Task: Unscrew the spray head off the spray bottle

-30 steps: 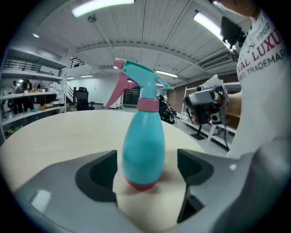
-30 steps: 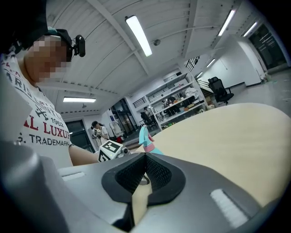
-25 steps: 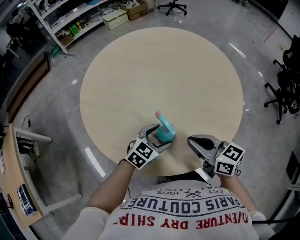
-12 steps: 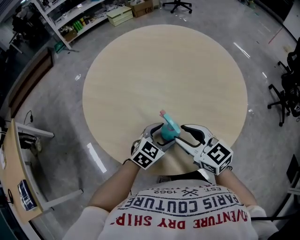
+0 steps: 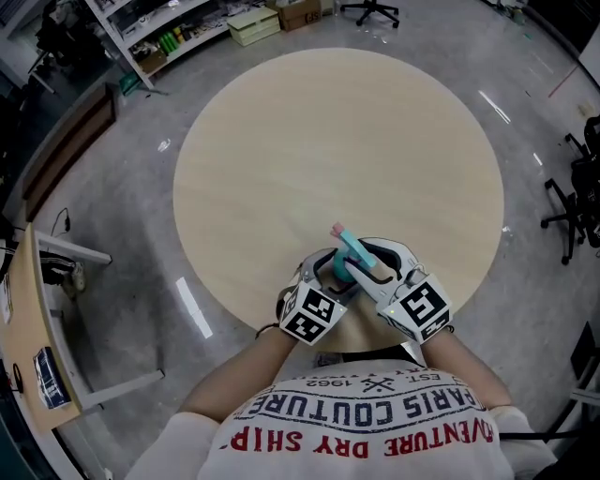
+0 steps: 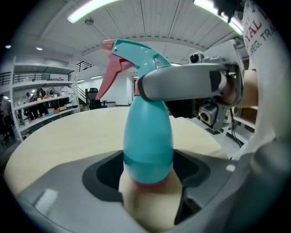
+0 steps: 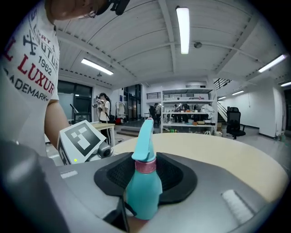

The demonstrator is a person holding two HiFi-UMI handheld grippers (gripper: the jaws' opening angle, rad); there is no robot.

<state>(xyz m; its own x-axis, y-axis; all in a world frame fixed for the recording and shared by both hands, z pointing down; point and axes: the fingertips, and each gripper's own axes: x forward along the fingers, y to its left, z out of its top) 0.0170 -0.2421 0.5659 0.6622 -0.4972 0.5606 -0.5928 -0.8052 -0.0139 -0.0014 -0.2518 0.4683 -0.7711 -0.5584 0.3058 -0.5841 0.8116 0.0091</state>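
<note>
At the near edge of the desk the spray bottle stands upright. My left gripper has its jaws clamped low on the body. My right gripper, jaws just closing, pinches the pink collar directly above, square across that vertical axis.

A round pale wooden counter stands on a glossy grey floor. Beyond its far edge are open shelving racks, a cardboard box and a black office chair; more chairs stand at the right. A wooden desk lies along the left. Long strip lights hang from a white ribbed ceiling.
</note>
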